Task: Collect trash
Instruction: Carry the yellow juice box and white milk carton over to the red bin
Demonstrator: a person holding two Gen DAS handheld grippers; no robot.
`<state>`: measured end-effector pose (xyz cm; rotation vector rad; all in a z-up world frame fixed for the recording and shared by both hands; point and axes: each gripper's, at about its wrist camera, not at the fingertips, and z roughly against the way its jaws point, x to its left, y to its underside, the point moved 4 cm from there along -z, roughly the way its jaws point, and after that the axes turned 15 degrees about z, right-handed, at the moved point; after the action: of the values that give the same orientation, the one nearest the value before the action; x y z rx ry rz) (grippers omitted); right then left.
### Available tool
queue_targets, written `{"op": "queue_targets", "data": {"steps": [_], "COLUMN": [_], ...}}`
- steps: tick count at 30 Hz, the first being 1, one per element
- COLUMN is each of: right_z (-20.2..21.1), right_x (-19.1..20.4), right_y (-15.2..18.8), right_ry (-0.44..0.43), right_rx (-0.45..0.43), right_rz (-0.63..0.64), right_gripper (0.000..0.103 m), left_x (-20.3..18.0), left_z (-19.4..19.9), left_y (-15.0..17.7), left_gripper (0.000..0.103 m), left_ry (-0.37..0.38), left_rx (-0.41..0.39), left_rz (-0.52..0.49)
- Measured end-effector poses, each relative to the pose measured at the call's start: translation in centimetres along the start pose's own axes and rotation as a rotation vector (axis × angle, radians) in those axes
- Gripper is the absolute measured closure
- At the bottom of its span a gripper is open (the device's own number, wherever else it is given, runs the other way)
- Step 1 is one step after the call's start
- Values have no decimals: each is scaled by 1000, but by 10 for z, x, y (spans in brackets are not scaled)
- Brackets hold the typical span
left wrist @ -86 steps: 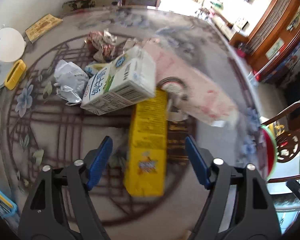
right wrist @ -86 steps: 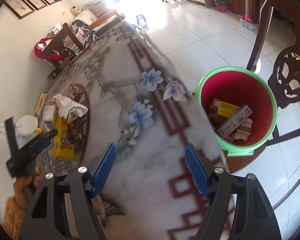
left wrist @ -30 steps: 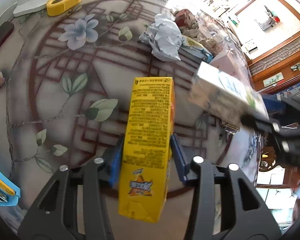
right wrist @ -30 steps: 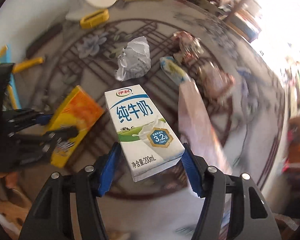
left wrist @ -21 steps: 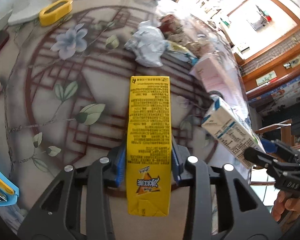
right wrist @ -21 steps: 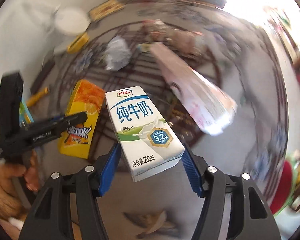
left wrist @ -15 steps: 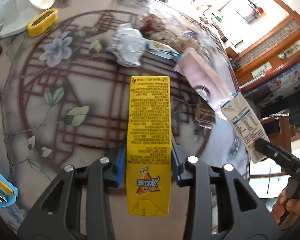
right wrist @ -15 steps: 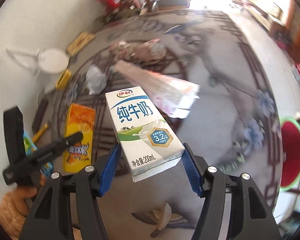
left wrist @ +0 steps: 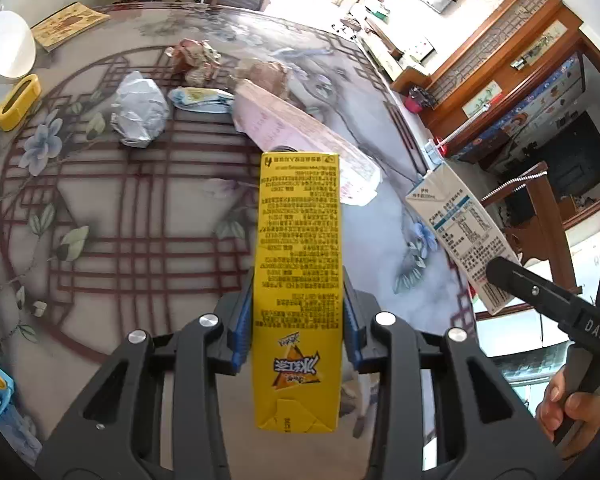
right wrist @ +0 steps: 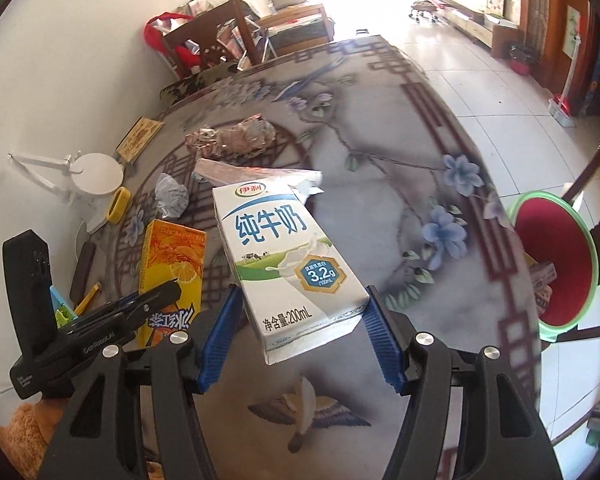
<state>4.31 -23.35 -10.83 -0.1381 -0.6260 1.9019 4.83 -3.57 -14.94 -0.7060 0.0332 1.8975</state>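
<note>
My left gripper [left wrist: 298, 316] is shut on a tall yellow drink carton [left wrist: 298, 264], held above the patterned table [left wrist: 112, 208]. In the right wrist view that carton [right wrist: 172, 264] hangs at the lower left in the left gripper [right wrist: 140, 308]. A white milk carton [right wrist: 288, 264] sits clamped in my right gripper [right wrist: 302, 330], lifted over the table. The left wrist view shows the milk carton [left wrist: 460, 236] at the right with a hand [left wrist: 572, 412] below it. A red bin with a green rim [right wrist: 554, 268] stands past the table's right edge, some cartons inside.
On the table lie a crumpled silver wrapper [left wrist: 140, 110], a blue-and-white packet [left wrist: 200, 98], a long pink box [left wrist: 304, 140] and crumpled brown wrappers [left wrist: 196, 60]. A yellow holder [left wrist: 18, 102] and a white round stand [left wrist: 6, 50] sit at the left. Wooden chairs [right wrist: 204, 46] ring the table.
Both grippers have lifted their cartons and swung toward the table's right side. The right wrist has rolled, bringing the red bin into its view.
</note>
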Motion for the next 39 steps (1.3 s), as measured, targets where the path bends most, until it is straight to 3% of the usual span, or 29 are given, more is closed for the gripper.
{"op": "queue_targets", "data": {"steps": [10,14,22,26,28,29,30,39], "right_z": [15,20,25,15,4,-2,-5,-24], "right_x": [-21,-31,-55,-64,-65,-66,-66,-38], "right_y": [12,15,29,35,37,38,39,60], "right_ry": [11,19,24,-17,-35,-49,-53,-131], "right_rx": [-18,-16,-1,34,60,67,71,229], "right_rz": [-23,-26,-36,-44,-51,-60,-68,40], "right_gripper": [43,51,51,51,45,30,23,14], "left_x": [-15,-26,-56,-67,-70,-70,-70,-58], "left_z": [-9,-12,-27,-34,-41,-43,-44,-45], "left_y": [8,12,24,28,32,33,34,32], "left_gripper": [67,67,67,68,68,67,68,67], "left_ry": [1,8,18,12,-2,-8,-10,-41], "left_rx": [11,14,28,38,56,63,67,73], "left_rz": [-7,-19,-46,-62,-67,-66,-64,-41]}}
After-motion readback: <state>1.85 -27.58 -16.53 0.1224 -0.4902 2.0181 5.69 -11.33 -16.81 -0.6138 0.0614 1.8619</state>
